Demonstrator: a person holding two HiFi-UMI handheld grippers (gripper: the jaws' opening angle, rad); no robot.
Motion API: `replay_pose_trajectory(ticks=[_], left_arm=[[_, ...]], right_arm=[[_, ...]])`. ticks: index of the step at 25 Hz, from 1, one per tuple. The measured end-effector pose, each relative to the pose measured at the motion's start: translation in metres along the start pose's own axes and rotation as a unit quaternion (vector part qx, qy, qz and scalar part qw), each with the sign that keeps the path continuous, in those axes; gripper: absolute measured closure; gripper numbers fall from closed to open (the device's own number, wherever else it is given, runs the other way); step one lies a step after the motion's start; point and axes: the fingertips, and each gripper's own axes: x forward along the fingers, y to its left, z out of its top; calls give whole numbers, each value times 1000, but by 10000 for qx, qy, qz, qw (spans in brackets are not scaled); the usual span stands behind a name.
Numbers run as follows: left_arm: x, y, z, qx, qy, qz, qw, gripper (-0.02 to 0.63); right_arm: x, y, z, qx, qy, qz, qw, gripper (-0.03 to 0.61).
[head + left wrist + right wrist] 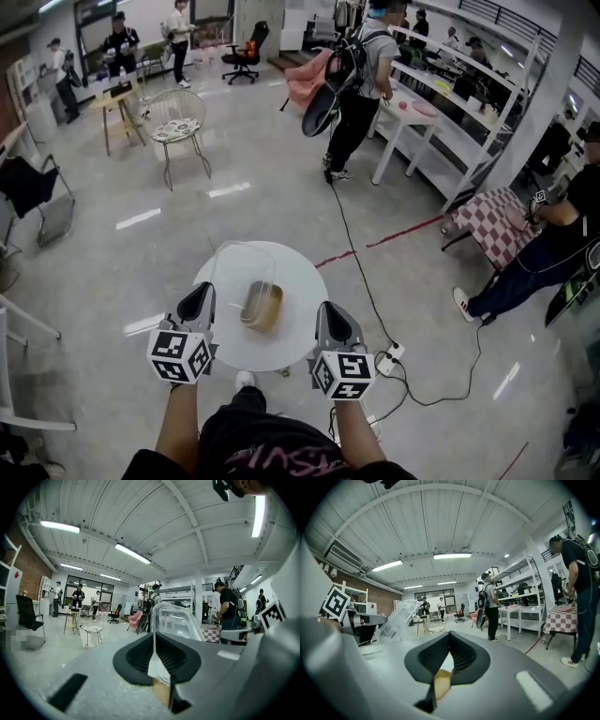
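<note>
Left tongs (206, 292) and right tongs (324, 311) are sitting closed, empty; clear plastic box (251, 291) is looking light, flimsy, slippery; gripping its rim seems safest.

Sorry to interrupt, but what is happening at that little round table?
A person stands over a small round white table, a claw tool in each hand. On it sits a clear plastic box with its lid raised and something brown inside. The left claw is by the lid, the right claw on the box's other side. Both are shut; whether the left one touches the lid is unclear.
</note>
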Motion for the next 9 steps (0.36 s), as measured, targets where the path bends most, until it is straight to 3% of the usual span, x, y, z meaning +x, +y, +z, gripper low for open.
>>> replay_pose_trajectory(ticks=[9], left_arm=[[-2,0,10,-39,-92,-11,10000,598]], right_arm=[[-2,3,6,7,-64,19,10000,577]])
